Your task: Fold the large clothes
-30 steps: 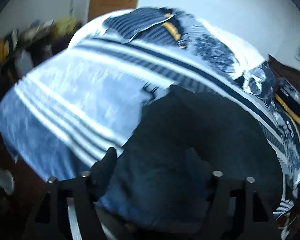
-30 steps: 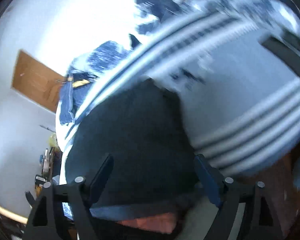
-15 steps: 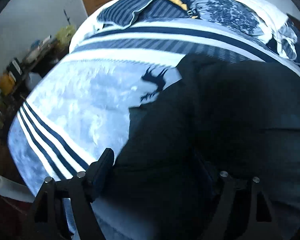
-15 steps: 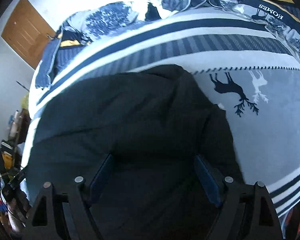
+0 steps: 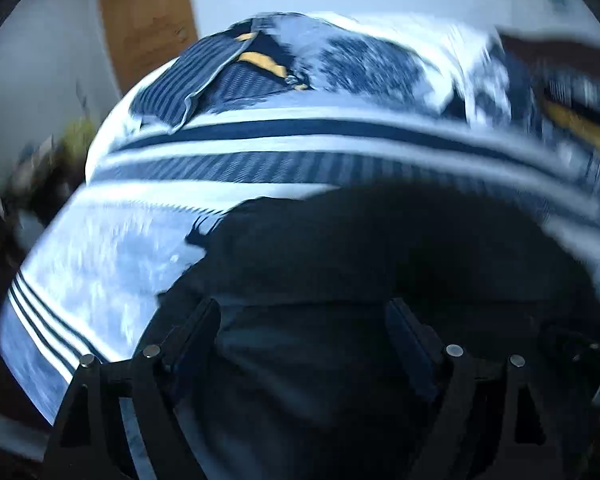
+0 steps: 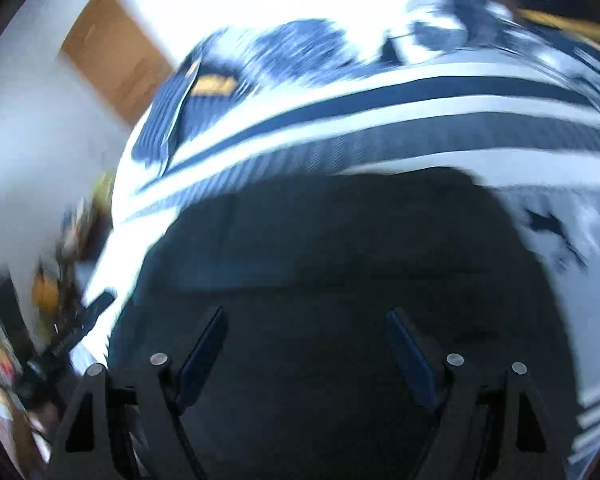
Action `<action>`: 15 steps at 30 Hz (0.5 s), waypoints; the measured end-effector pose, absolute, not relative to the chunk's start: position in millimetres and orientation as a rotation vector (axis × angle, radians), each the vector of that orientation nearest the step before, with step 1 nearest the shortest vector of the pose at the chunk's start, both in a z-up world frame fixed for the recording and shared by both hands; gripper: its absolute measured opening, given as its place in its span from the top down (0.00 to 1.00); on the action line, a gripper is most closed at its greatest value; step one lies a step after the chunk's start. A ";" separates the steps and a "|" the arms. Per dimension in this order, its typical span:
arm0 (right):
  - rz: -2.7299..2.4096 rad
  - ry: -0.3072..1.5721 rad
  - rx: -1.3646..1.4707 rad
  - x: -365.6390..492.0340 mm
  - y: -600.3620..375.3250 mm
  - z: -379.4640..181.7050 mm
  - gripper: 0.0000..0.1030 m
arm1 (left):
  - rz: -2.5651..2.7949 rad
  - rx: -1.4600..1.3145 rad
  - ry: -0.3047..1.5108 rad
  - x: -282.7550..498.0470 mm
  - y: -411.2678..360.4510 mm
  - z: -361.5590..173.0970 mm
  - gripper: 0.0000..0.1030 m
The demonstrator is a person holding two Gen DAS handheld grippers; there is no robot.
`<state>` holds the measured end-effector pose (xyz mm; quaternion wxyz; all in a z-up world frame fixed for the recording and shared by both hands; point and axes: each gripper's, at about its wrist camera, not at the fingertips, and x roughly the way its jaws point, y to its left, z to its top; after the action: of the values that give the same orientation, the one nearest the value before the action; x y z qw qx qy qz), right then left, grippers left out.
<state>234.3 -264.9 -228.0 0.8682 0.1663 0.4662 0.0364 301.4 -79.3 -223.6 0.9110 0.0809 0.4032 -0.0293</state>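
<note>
a: where's the garment (image 5: pixel 380 248)?
b: dark, spread flat on the striped bedspread (image 5: pixel 300 148), under both claws.
a: left claw (image 5: pixel 304 328)?
b: its jaws have just been opening; spread wide now, cloth below them, pads not pressing it.
a: right claw (image 6: pixel 304 336)?
b: spread wide too, over the garment (image 6: pixel 340 240). the other tool (image 6: pixel 76 328) shows at its left edge.

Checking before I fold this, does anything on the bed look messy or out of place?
The dark garment lies bunched, not flat. At the head of the bed, a pillow and bedding lie rumpled. Blur hides finer detail.
</note>
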 end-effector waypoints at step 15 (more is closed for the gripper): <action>-0.007 1.083 0.237 272.8 -272.0 -293.1 0.16 | 0.039 0.127 0.846 331.5 -72.3 -284.3 0.15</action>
<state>272.8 -272.0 -293.1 0.8503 0.1127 0.5140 -0.0031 331.5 -72.3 -284.3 0.9097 0.0616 0.4103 0.0190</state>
